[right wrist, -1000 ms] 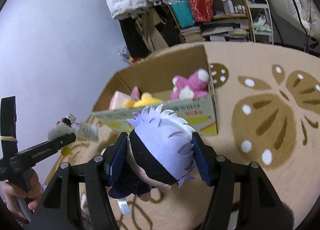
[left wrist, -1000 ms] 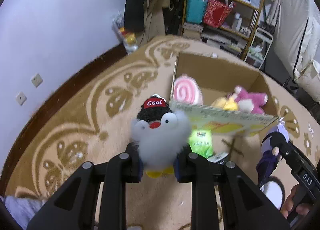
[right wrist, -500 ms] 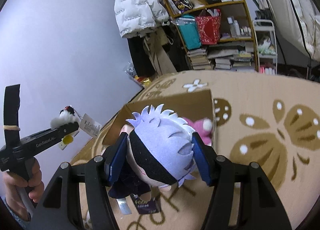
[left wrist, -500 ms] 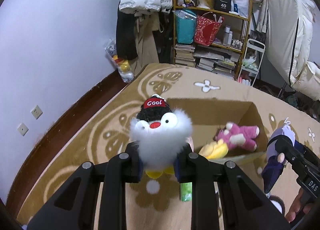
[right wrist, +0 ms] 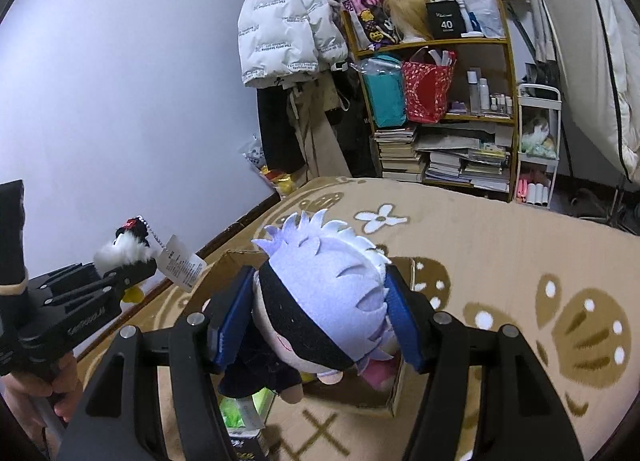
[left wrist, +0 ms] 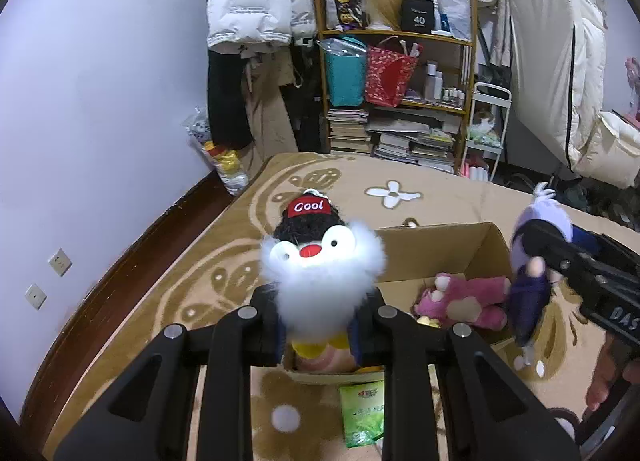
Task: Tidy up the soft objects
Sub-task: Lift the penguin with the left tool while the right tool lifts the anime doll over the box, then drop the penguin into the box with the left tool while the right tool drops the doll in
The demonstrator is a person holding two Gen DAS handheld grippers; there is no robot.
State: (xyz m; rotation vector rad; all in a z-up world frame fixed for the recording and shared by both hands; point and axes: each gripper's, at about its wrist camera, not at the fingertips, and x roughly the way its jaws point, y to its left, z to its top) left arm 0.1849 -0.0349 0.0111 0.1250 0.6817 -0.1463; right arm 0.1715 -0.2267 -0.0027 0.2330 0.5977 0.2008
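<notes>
Soft toys are the job, and two of them now hang over the open brown cardboard box (left wrist: 460,257) on the patterned beige carpet (left wrist: 400,177). A second ago I was looking at the box's printed near wall from low down, both toys short of it; since then I have lifted both hands and carried them forward, so the near edge now sits under the fingers.

My left gripper (left wrist: 318,331) is clenched on the fluffy white penguin plush with the black head and red "Cool" cap (left wrist: 320,261), pinching its lower body. My right gripper (right wrist: 316,317) grasps the lilac-haired cloth doll with the black blindfold and dark outfit (right wrist: 324,301) by the head between its blue pads (right wrist: 234,313), the body dangling.

Inside the box a pink plush bear (left wrist: 464,303) lies toward the right wall, with something yellow beside it that I cannot identify, being mostly hidden. A green packet (left wrist: 362,413) lies on the carpet just outside the near edge.

I judge the carry nearly over: both toys look placed for release into the box.
</notes>
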